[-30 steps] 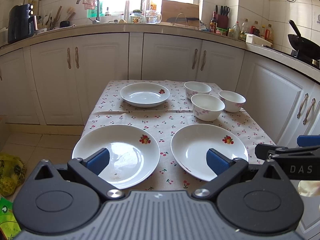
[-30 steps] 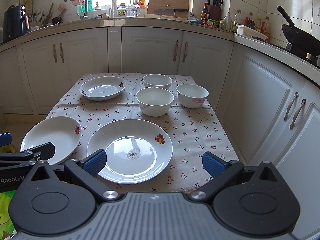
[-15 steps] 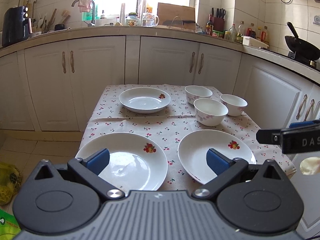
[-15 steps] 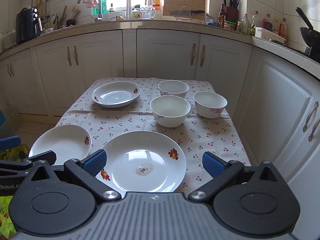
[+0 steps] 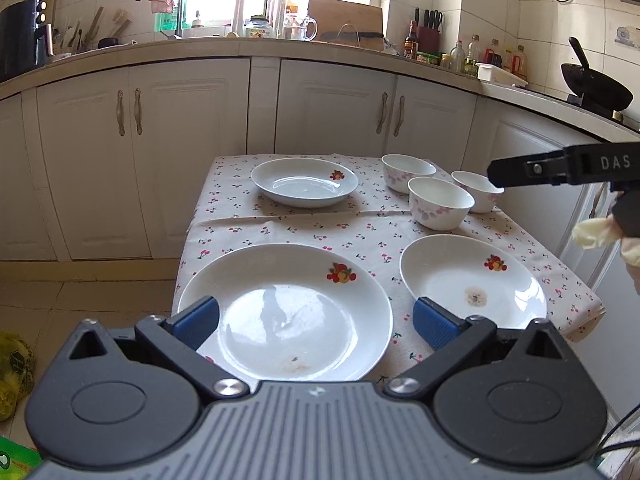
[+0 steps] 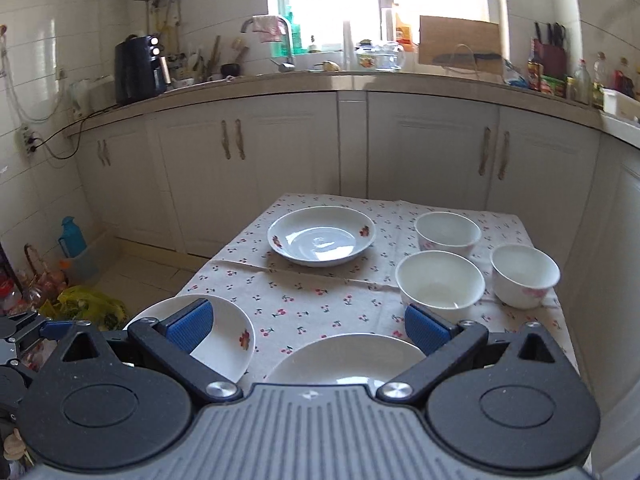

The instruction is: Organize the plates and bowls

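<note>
Both grippers rose since earlier; left gripper [image 5: 314, 318] and right gripper [image 6: 308, 324] hung spread, empty. I'd pinch the lower-left plate [image 5: 286, 310] by its rim.

We see three white plates and three white bowls, all upright and apart on the cloth-covered bench [image 5: 360, 236]. Taking the left wrist view as a clock face, the largest plate [image 5: 286, 312] lies at 6 o'clock, with a fruit motif and a small smear. A second plate [image 5: 472, 280], stained at its middle, sits at 4 o'clock. A deeper plate [image 5: 304, 181] rests at 12 o'clock. The bowls [image 5: 440, 202], pink-flowered and empty, cluster at 2 o'clock.
</note>
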Demonstrator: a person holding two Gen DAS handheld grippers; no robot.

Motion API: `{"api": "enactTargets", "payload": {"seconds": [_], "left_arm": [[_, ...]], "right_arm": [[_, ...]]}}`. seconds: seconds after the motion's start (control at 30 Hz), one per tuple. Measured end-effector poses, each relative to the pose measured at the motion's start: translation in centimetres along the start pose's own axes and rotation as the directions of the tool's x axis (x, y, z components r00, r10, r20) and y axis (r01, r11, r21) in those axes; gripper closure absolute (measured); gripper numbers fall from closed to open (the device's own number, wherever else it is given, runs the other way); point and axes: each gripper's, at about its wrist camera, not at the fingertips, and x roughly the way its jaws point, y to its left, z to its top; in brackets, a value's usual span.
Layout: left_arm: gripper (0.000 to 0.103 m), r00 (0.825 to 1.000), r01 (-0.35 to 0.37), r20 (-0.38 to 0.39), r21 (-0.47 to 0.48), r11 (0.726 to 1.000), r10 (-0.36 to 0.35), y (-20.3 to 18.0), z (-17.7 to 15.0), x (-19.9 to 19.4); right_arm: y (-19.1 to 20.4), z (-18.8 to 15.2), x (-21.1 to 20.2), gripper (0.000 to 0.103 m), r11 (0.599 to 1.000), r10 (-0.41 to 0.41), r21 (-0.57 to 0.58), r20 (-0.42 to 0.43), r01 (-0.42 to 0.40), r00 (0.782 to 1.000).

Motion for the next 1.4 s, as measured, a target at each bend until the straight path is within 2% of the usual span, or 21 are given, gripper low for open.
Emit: {"api": "enactTargets", "payload": {"seconds": [0.1,0.3,0.37,0.47,0.7,1.0,1.17,1.4], "left_arm": [[0.001,0.999,-0.014,-0.035,0.001,1.000,0.014,1.2,-0.8,0.4],[0.001,0.995,0.007,-0.096,0.017,1.000,-0.005,3.2,-2.9,1.4],[0.001,0.991,0.026,-0.129,0.050,0.998,-0.020,3.5,-3.6,1.9],[0.001,0.982,0.065,-0.183,0.049,0.997,-0.055,4.2,-4.4,2.7],[0.001,0.986,0.089,-0.152,0.110,0.990,-0.072,5.1,-4.8,3.5],[0.001,0.981,0.134,-0.164,0.187,0.973,-0.103,5.7,-4.3,5.2],[0.001,0.977,0.165,-0.170,0.207,0.964,-0.130,5.6,-4.2,5.7],[0.001,0.972,0.187,-0.184,0.224,0.957,-0.147,5.6,-4.1,6.0]], "right_arm": [[0.9,0.3,2.0,0.000,0.999,0.034,-0.035,-0.022,-0.035,0.999],[2.5,0.4,5.5,0.000,0.989,0.121,-0.070,-0.082,-0.127,0.989],[3.1,0.3,6.5,0.000,0.984,0.151,-0.079,-0.109,-0.160,0.983],[3.8,0.1,8.1,0.000,0.977,0.175,-0.095,-0.148,-0.190,0.973],[5.1,-0.3,11.5,0.000,0.960,0.210,-0.132,-0.244,-0.247,0.947],[5.4,-0.3,16.4,0.001,0.934,0.267,-0.130,-0.366,-0.332,0.892],[5.0,-0.2,18.8,0.017,0.923,0.310,-0.077,-0.433,-0.377,0.847],[4.9,-0.1,20.5,0.031,0.910,0.343,-0.054,-0.463,-0.412,0.818]]}}
